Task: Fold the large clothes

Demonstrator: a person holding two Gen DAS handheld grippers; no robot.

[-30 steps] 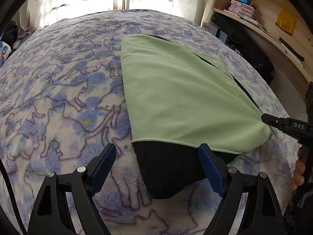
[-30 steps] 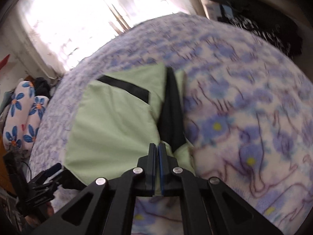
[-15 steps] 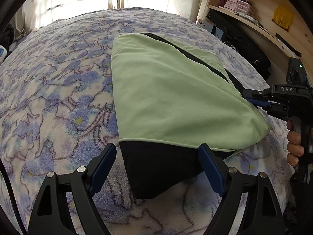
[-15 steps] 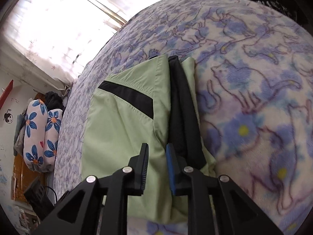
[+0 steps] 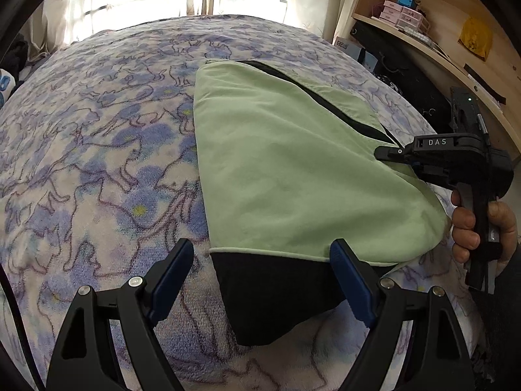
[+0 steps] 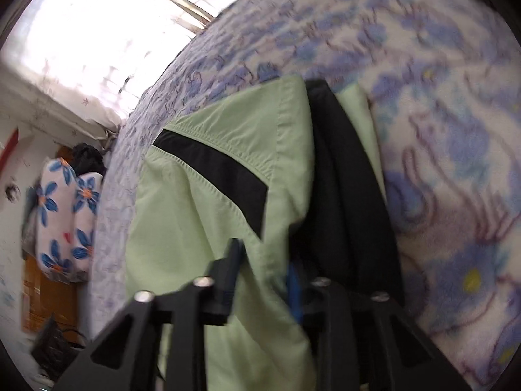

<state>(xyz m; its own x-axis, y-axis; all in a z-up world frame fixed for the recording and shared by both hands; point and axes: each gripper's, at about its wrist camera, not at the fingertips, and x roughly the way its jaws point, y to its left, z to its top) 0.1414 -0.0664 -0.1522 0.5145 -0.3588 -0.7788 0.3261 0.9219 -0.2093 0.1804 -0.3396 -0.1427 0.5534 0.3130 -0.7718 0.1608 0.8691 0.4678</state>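
The green-and-black jacket lies folded on the bed. The right gripper has been closing its fingers on a green fold between them, likely to lift it; the left gripper hovers spread wide over the black hem, holding nothing.

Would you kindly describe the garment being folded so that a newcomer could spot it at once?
Start with the bed, covered by a fleecy blanket printed with blue flowers and cats. Lying flat on it, towards the wooden shelf side, is the folded jacket. It is the only plain piece there: pale green with black trim and a black lining showing at its near end, against the busy print.
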